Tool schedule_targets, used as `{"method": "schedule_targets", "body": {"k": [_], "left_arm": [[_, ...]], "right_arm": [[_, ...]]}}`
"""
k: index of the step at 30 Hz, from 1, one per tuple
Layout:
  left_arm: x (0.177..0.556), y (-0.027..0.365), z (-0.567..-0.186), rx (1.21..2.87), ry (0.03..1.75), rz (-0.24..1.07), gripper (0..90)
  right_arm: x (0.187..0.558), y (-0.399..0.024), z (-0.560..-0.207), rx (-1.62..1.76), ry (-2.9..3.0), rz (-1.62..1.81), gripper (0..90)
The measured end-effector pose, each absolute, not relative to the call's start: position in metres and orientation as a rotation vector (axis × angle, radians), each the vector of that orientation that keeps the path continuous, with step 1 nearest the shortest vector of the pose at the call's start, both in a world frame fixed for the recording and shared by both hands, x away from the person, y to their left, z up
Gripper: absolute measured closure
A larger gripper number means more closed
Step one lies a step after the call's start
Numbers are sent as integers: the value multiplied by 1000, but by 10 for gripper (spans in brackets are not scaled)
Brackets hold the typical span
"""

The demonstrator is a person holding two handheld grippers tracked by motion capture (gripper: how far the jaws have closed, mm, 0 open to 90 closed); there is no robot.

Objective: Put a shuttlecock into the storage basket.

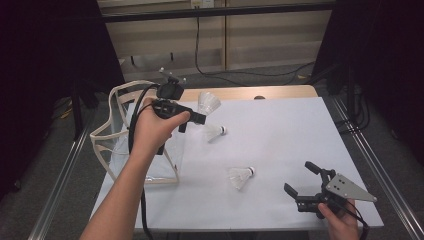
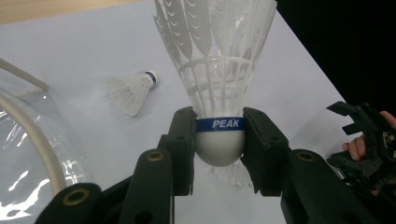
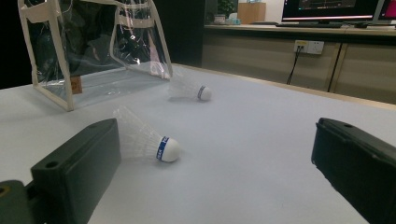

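A white feathered shuttlecock with a blue band round its rounded cork (image 2: 219,123) is clamped by the cork between the two black jaws of the left gripper (image 1: 200,118), the skirt left free and pointing away from the jaws, presumably so that the delicate feathers are spared and the cork can be dropped first into the clear plastic bag with cream fabric edging (image 1: 120,131), which stands open at the table's left edge, just beside the raised hand. The left gripper is held up above the white table top (image 1: 280,145), the forearm reaching in diagonally from the bottom. Two more white shuttlecocks are left lying on their sides, one near the bag (image 1: 215,132) and one nearer the front (image 1: 241,176). The right gripper (image 1: 304,180) is rested low at the table's front right corner, its jaws spread wide with nothing between them, aimed toward the nearer shuttlecock.
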State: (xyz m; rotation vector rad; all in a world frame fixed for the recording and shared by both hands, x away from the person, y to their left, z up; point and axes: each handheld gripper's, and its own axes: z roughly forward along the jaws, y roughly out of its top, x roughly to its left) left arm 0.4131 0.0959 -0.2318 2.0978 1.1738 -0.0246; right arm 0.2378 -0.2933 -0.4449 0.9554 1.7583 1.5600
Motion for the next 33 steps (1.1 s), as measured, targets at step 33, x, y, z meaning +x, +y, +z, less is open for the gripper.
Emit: {"method": "schedule_targets", "body": {"k": [33], "left_arm": [[425, 124, -221, 2055, 1237, 23, 656]], "right_arm": [[238, -293, -445, 955, 1753, 1565, 9]]}}
